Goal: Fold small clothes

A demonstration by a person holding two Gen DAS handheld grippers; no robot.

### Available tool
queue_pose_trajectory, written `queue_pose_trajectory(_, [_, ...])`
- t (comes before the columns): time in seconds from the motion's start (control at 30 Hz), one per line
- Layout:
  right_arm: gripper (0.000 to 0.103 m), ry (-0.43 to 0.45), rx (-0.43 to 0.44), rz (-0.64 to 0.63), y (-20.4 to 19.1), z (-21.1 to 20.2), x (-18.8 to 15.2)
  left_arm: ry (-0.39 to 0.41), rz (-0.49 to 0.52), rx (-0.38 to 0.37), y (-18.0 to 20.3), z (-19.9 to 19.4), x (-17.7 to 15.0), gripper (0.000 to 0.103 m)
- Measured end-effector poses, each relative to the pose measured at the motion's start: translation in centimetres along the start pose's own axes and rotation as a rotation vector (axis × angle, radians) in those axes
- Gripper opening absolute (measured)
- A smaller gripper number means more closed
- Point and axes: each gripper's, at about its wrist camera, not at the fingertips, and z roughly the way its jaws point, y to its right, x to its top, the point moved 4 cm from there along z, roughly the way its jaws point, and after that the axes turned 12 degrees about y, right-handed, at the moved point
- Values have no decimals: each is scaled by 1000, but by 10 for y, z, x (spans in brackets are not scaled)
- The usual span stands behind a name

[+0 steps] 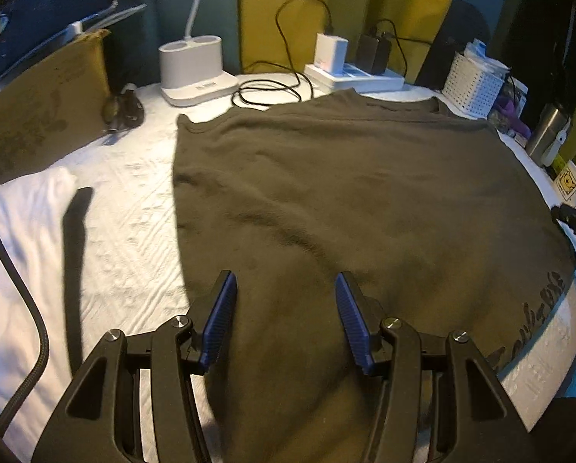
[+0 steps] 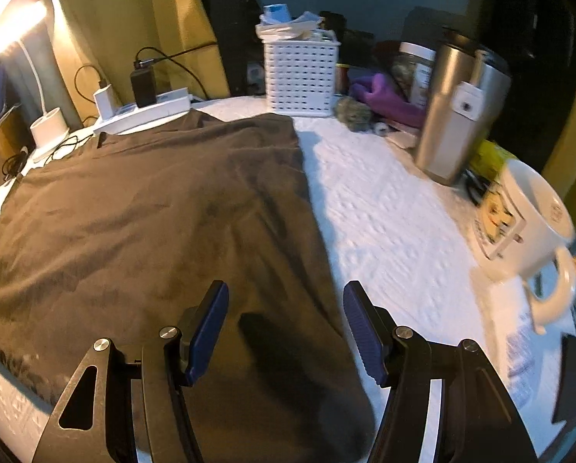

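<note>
A dark olive-brown garment lies spread flat on the white textured table cover, with printed lettering along its near right hem. My left gripper hovers open over the garment's near left part, and nothing sits between its blue pads. In the right wrist view the same garment fills the left half, its straight right edge running toward me. My right gripper stands open above that near right edge, one pad over cloth, the other over the bare cover.
Along the back stand a white lamp base, a power strip with chargers and cables, a white basket, a steel tumbler. A white mug sits at right. Cardboard and white cloth lie at left.
</note>
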Motion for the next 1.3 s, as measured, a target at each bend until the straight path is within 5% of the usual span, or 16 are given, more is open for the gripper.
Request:
queue_pose_trajectory(0.1, [64,-1,66,10,-13,12,5,-23,2,2,-4,8,-4,54])
queue_pose_trajectory(0.47, [65,-71,42,-46,-20,43,7,-18,-14,15,-27,9,-2,56])
queue_pose_trajectory(0.7, [65,30,38,-112,-20,42,51,49,24,39,-24,10,33,55])
queue_pose_trajectory(1.3, [56,-16,127,-91,-54,157,108,-6,59,-7,-7,103,86,55])
